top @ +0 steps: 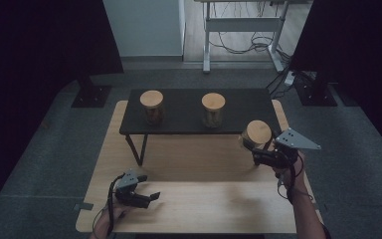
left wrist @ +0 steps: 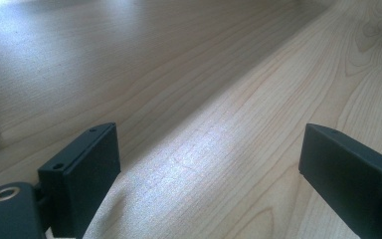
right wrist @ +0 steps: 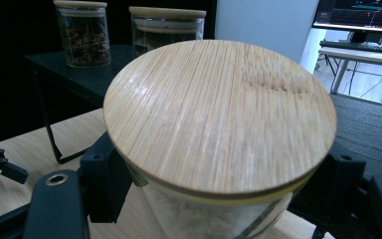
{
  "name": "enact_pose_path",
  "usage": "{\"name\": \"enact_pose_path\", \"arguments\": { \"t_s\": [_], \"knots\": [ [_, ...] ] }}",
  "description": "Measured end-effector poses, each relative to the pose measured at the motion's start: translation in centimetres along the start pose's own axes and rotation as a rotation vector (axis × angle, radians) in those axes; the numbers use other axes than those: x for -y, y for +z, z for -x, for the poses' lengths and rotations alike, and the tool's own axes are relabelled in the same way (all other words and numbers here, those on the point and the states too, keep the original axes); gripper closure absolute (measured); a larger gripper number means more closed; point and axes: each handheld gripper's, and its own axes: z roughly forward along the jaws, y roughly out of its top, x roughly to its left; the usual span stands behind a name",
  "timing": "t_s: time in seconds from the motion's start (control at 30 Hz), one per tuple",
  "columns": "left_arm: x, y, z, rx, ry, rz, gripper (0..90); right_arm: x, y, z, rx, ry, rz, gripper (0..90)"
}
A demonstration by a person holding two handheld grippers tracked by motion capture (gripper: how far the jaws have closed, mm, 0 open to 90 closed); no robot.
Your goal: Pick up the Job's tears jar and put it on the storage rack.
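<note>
Three jars: we count 2 on the black shelf point(top: 194, 107) at the far side of the surface point(top: 204, 199), plus 1 in the right hand-held gripper point(top: 259, 149).
Held jar: the glass jar point(top: 254, 135) w/ bamboo lid point(right wrist: 219, 112) sits between the right jaws, which clamp its glass body just below the lid; in the high view it is off the shelf's right front corner, above the surface, tilted.
Held jar contents: pale, but we cannot tell what through the glass.
Right hand-held gripper, own view: black jaws press both sides of the jar; lid faces the camera.
Left hand-held gripper point(top: 146, 196): low over the surface's near left part, jaws wide apart, nothing between them but bare wood grain in its own view.
Shelf jars: left jar point(top: 152, 107) holds dark bits; middle jar point(top: 213, 110) stands near it, to its right, apart from it; both upright, lids on.
Gap: the 2 hand-held grippers are well apart, left near us, right farther up by the shelf.
</note>
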Motion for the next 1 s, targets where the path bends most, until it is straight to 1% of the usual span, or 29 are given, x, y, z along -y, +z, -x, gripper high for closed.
{"name": "enact_pose_path", "arguments": {
  "t_s": [0.13, 0.23, 0.47, 1.0],
  "knots": [
    [0.0, 0.0, 0.0, 0.0, 0.0, 0.001, 8.7, -0.3, 0.1, 0.0, -0.008, -0.003, -0.003, 25.0],
    [0.0, 0.0, 0.0, 0.0, 0.0, 0.0, 8.7, -0.6, -0.1, -0.2, -0.018, -0.001, 0.012, 25.0],
    [0.0, 0.0, 0.0, -0.001, 0.0, 0.0, 8.6, -1.4, -0.1, -0.1, -0.011, -0.011, 0.023, 25.0],
    [0.0, 0.0, 0.0, 0.0, -0.001, 0.002, 8.6, -2.7, 0.7, 0.3, -0.007, -0.017, 0.03, 25.0]
  ]
}}
